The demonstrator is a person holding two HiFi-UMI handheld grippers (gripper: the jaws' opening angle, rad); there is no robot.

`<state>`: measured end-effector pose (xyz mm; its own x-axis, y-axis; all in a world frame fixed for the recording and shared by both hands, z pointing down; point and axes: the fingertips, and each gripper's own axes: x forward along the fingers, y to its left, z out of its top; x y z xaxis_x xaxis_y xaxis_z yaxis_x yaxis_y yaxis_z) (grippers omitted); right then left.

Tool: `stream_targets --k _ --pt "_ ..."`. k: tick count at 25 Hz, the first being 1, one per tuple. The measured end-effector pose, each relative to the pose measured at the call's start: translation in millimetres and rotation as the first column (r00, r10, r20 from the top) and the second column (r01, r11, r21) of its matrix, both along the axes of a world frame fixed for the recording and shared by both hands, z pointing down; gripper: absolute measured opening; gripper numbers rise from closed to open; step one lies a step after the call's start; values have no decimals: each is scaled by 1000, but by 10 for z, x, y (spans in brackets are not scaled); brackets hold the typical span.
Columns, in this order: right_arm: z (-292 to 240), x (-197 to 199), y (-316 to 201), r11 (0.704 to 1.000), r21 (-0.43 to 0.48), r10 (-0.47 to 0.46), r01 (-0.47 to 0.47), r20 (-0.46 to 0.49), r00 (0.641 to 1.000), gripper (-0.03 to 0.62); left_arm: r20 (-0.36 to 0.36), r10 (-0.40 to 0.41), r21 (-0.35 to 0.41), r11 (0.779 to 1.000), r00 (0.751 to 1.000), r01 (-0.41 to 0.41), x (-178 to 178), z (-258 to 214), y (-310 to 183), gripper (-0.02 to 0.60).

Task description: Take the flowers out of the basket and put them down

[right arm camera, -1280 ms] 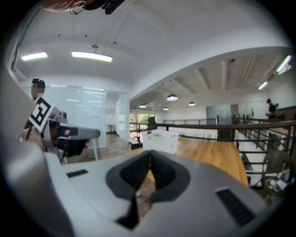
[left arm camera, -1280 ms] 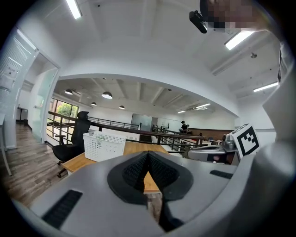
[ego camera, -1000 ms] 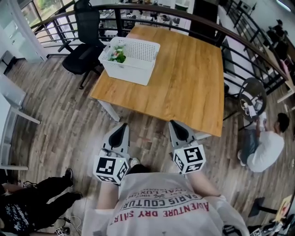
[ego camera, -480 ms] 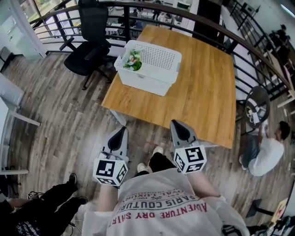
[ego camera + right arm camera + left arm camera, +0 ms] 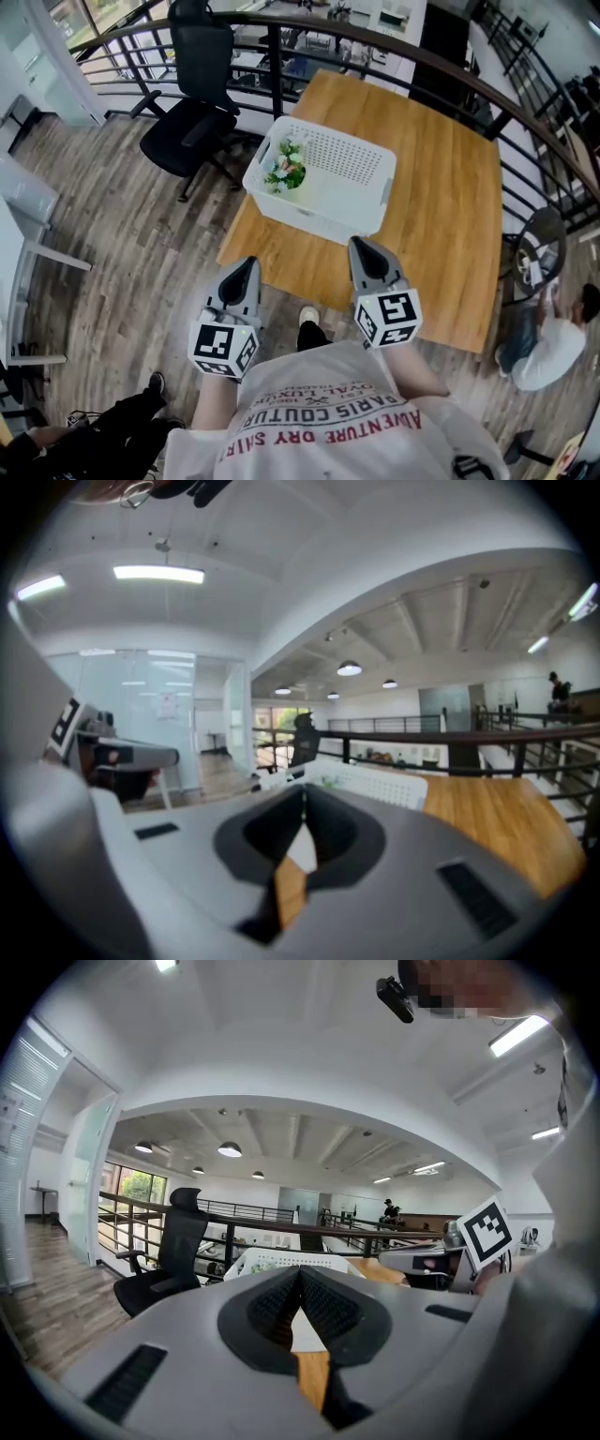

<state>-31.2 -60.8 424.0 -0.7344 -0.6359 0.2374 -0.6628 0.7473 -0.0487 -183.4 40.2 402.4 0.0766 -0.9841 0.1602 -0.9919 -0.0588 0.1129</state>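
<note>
A white perforated basket [image 5: 349, 161] stands on the near left part of a wooden table [image 5: 448, 216]. A small bunch of flowers [image 5: 285, 169], white, pink and green, lies in the basket's left end. My left gripper [image 5: 246, 269] is shut and empty, held short of the table's near edge. My right gripper [image 5: 362, 250] is shut too, its tips just over that edge, below the basket. The basket [image 5: 274, 1262] shows beyond the left jaws, and the basket [image 5: 375, 782] shows beyond the right jaws.
A black office chair [image 5: 195, 112] stands left of the table. A dark railing [image 5: 394, 49] curves behind it. One person sits on the floor at the right [image 5: 553, 342], and another person's legs [image 5: 103, 431] lie at the lower left.
The table and basket have come nearer and shifted right in the head view as I walk up. Both grippers stay shut and keep their place in front of me.
</note>
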Motion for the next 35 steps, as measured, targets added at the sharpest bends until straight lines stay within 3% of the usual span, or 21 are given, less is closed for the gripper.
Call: stream_targets --k 7,12,16,21,25,30,34,35 --pt "-88 -267 -770 999 46 -11 9 41 999 29 21 -17 13 1000 1000 16 -320 -46 -833 25" --pt "-59 -479 -1078 1000 20 3 -5 58 998 29 11 13 0 1000 1000 -13 -512 75 -1176 26" --pt "-145 -587 -1538 999 -28 20 -19 50 999 29 -8 32 -24 999 999 -32 -641 13 -1735 25" --pt "53 -779 -1856 987 -126 98 -97 -1 995 29 1 135 -27 991 991 -134 -811 17 -2206 26" --pt "303 -946 -2080 951 -258 164 -172 -51 985 31 1 217 -36 975 976 -217 -1048 -3 -2459 25" --pt "746 -1220 -2293 901 -382 141 -205 -188 972 31 1 308 -40 951 951 -308 -1308 101 -2698 25" --pt "1259 -1363 -2403 826 -515 79 -231 -300 951 42 7 382 -29 924 924 -382 -1393 119 -2832 26" --pt "1386 -1395 -2413 799 -554 61 -235 -313 948 83 1 394 -23 919 919 -393 -1413 125 -2860 25"
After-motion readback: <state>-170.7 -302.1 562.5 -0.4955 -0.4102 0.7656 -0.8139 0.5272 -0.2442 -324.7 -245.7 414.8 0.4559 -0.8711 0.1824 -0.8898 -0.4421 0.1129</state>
